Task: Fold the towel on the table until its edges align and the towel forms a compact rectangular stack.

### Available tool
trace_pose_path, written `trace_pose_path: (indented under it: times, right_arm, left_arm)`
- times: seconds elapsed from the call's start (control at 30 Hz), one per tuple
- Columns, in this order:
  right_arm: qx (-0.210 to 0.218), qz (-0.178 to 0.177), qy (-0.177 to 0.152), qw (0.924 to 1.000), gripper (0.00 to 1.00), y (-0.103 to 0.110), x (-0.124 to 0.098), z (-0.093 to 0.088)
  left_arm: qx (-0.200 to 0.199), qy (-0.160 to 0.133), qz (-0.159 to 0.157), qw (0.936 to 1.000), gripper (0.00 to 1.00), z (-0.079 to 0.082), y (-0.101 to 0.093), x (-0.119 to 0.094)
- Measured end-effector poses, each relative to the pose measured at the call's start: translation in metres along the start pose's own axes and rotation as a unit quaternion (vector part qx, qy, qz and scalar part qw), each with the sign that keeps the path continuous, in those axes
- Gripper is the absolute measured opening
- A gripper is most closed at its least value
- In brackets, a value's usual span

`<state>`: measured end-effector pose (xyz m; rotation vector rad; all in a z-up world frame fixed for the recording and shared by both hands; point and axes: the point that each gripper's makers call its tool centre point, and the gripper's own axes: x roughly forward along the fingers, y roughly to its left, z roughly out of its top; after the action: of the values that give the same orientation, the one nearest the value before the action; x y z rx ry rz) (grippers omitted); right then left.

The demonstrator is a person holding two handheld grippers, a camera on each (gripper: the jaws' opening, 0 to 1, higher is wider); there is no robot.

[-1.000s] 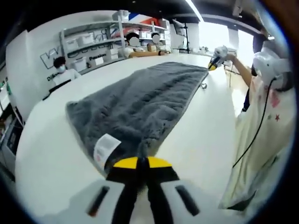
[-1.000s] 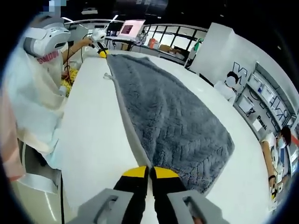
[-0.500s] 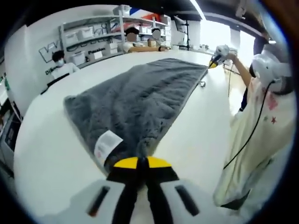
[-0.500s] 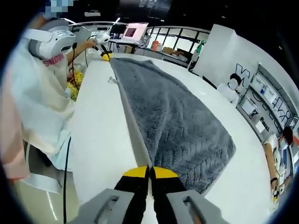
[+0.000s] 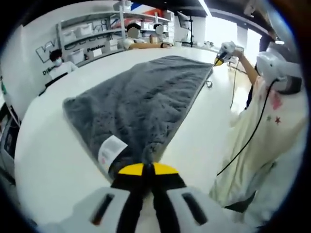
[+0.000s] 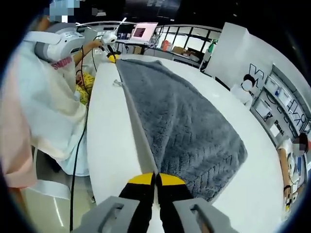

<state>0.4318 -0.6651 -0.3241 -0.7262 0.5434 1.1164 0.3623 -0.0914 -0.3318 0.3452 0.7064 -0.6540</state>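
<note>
A grey fluffy towel lies stretched lengthwise on the white table. My left gripper is shut on its near corner, beside a white label. At the towel's far corner my right gripper shows small, held in a hand. In the right gripper view the same towel runs away from my right gripper, which is shut on its near corner. The left gripper sits at the far corner on the table.
The person holding both grippers stands along the table's long edge, also seen as a person with a trailing cable. A small metal item lies beside the towel's edge. Shelves and seated people are beyond the far side.
Both views have shifted a little, showing more of the person and the table's edge. Each gripper stays shut on its towel corner, and the towel still lies flat.
</note>
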Motion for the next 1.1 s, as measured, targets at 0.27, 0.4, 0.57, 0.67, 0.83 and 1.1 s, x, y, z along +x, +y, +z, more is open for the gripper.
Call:
trace_pose_path:
  times: [0.27,0.4,0.57,0.67,0.83,1.1]
  right_arm:
    - [0.008,0.012,0.003,0.9999,0.02,0.006,-0.004,0.002]
    - [0.007,0.012,0.002,0.9999,0.02,0.009,-0.006,0.004]
    - [-0.003,-0.002,-0.009,1.0,0.02,0.005,-0.01,0.009]
    - [-0.018,-0.011,-0.015,0.9997,0.02,0.001,-0.014,0.011]
    - [-0.036,-0.039,-0.029,0.9982,0.02,-0.011,-0.018,0.02]
    - [-0.056,-0.082,-0.04,0.9943,0.02,-0.039,-0.019,0.034]
  left_arm:
    - [0.002,0.006,0.0,1.0,0.06,-0.004,-0.005,-0.006]
    - [0.0,0.007,-0.001,1.0,0.06,-0.007,-0.007,-0.008]
    - [0.002,0.001,0.006,1.0,0.06,-0.003,-0.007,-0.012]
    - [0.004,0.004,0.007,1.0,0.06,-0.001,-0.005,-0.012]
    - [0.01,0.0,0.011,0.9999,0.06,0.008,0.0,-0.015]
    - [0.016,-0.03,0.031,0.9989,0.06,0.034,0.022,-0.02]
